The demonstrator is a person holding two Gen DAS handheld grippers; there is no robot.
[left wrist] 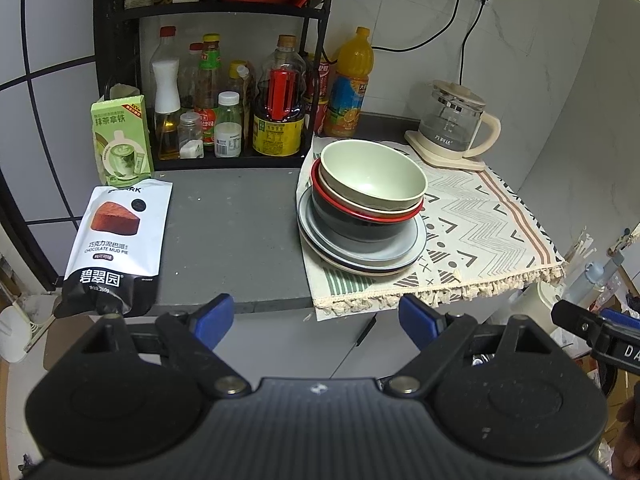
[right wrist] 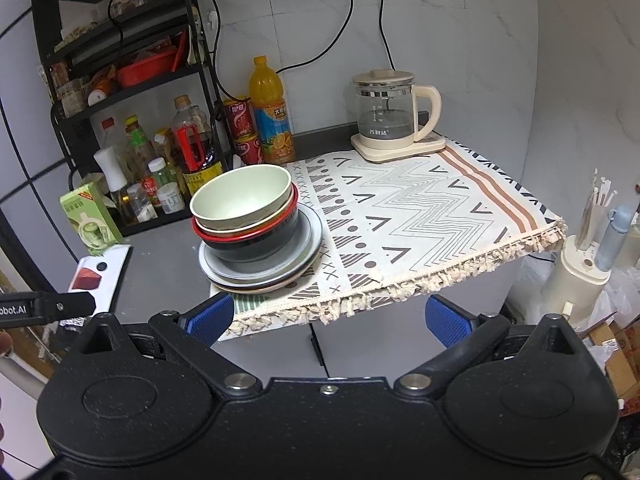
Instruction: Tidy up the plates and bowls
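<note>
- While both grippers hung short of the counter edge, the dish stack (left wrist: 362, 216) sat on the near-left corner of the patterned cloth (left wrist: 472, 216), its plates overhanging the cloth's left edge onto the dark counter (left wrist: 232, 232).
- Stack order, top down: pale green bowl (left wrist: 372, 176), cream bowl rim, red-rimmed black bowl (left wrist: 352, 220), then grey plate (left wrist: 356, 248) over more plates, count unclear.
- Left gripper (left wrist: 316, 320): blue pads wide apart, nothing between them, in front of the stack, not touching it.
- Right gripper (right wrist: 332, 316): jaws also wide apart, empty, below the cloth's fringed front edge, right of the stack.
- Glass kettle (left wrist: 456, 124) on its cream base stood at the cloth's far side, well apart from the stack.
- Orange juice bottle (left wrist: 348, 88) stood behind the stack, by the black condiment rack (left wrist: 120, 80) left of it.
- Chocolate mud pie pouch (left wrist: 116, 248) lay far left of the stack, at the counter's front edge; green matcha latte box (left wrist: 122, 140) stood just behind it.
</note>
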